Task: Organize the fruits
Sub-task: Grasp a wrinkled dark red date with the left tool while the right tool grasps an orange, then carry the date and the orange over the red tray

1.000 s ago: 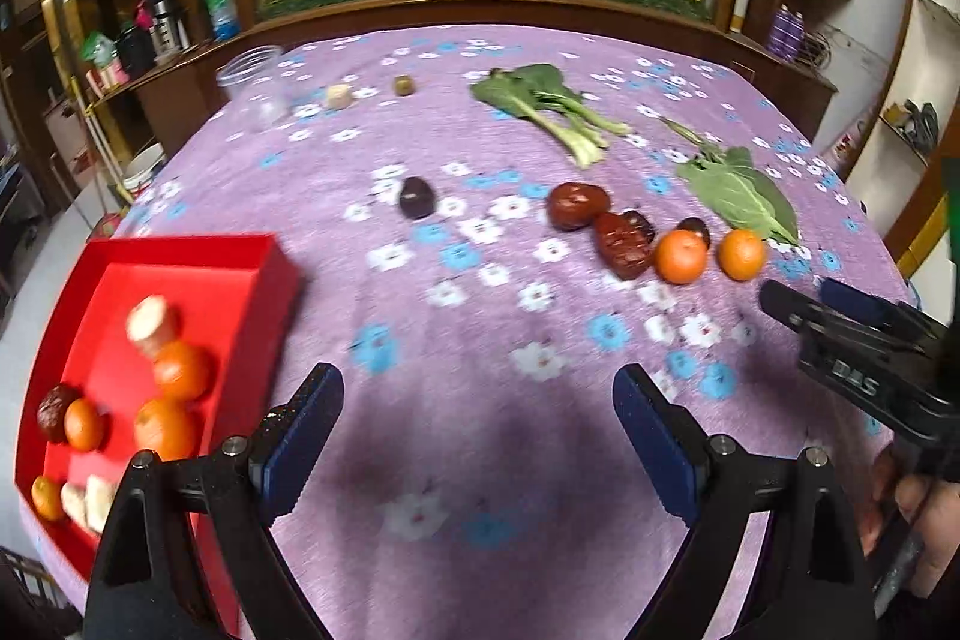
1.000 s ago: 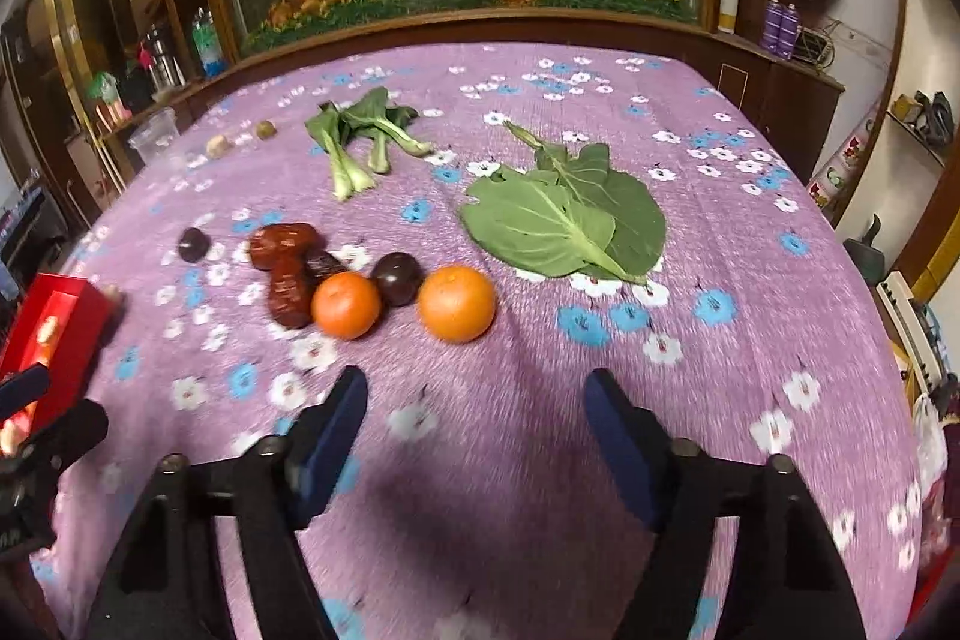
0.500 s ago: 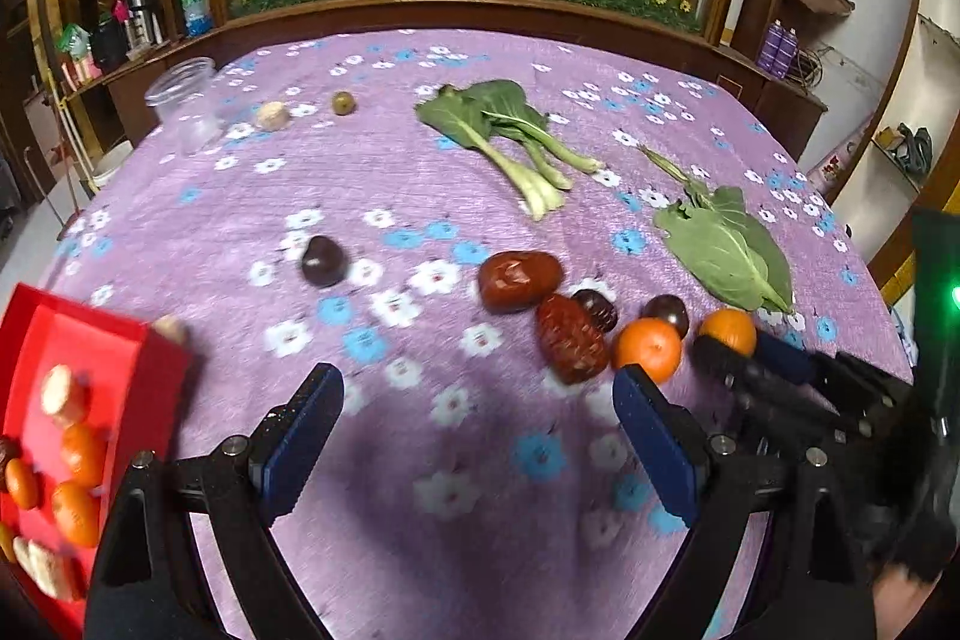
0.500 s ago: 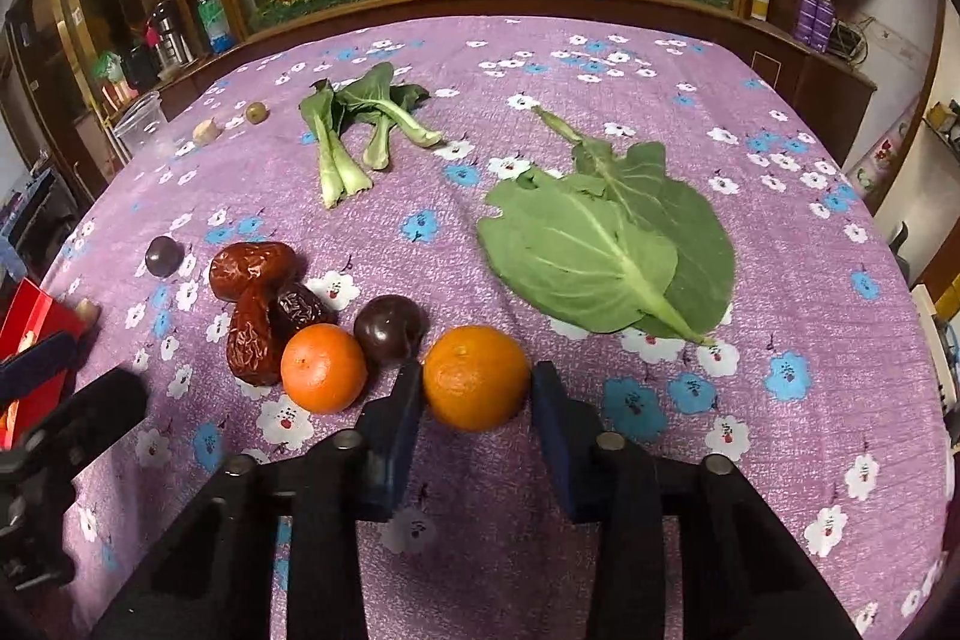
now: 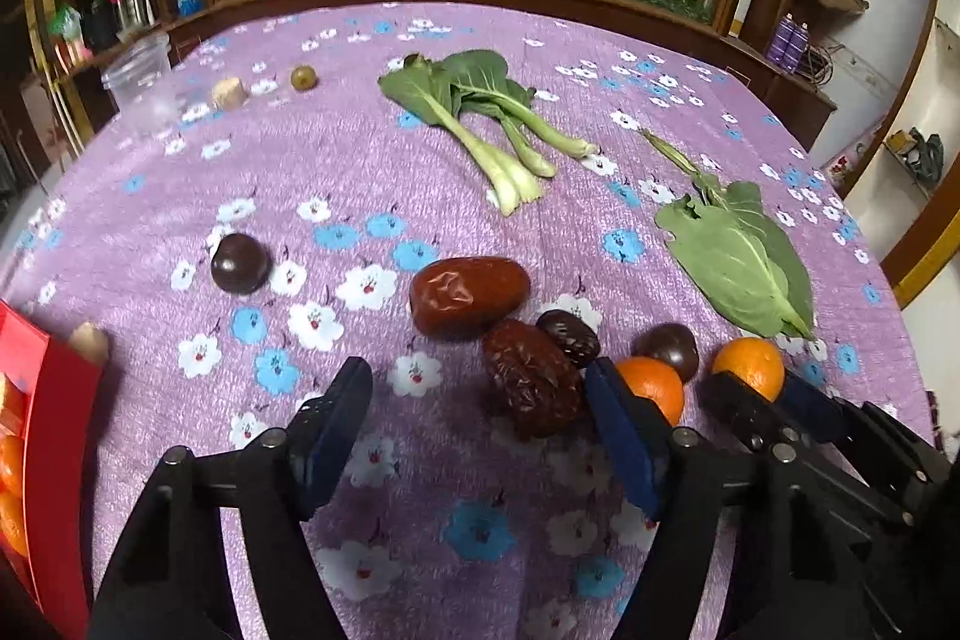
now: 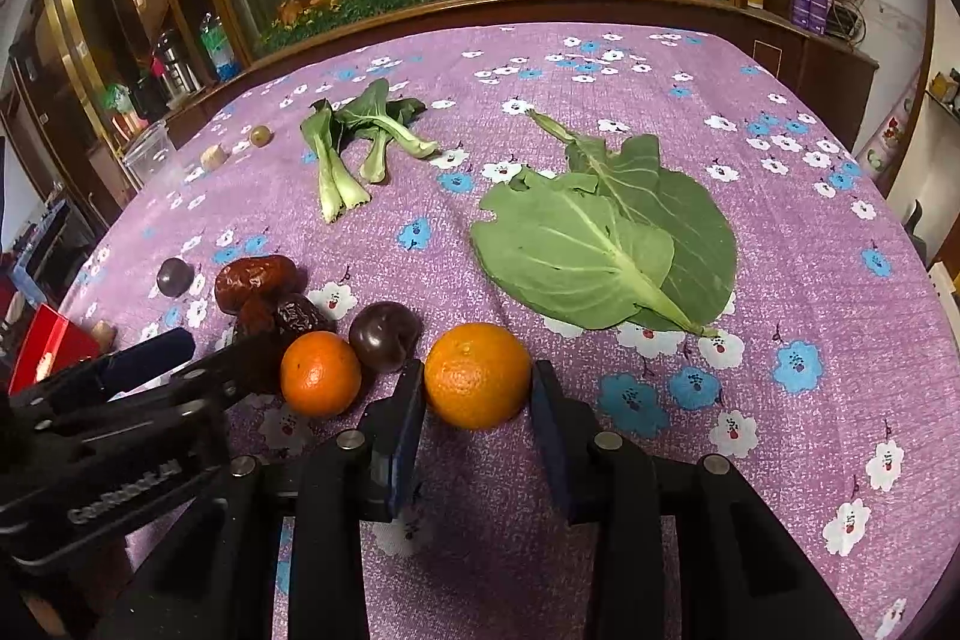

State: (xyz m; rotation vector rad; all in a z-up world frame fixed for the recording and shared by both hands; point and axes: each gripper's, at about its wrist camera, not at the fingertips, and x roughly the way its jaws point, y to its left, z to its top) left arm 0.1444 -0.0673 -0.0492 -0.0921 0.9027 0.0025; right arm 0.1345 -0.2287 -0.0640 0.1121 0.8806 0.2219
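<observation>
Already the right tongs [image 6: 477, 409] pinch the right-hand orange [image 6: 478, 375] on the purple surface [image 6: 780, 232]. The left tongs [image 5: 480, 406], half-spread and just closing, straddle a wrinkled date [image 5: 531, 377]; crowding could nudge the neighbouring orange [image 5: 651, 388] rolling.

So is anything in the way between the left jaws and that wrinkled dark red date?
Nothing visible. The left gripper stands open, its jaws having just been closing, with only bare tablecloth before the wrinkled date. A small orange sits just beyond its right-side jaw.
</observation>
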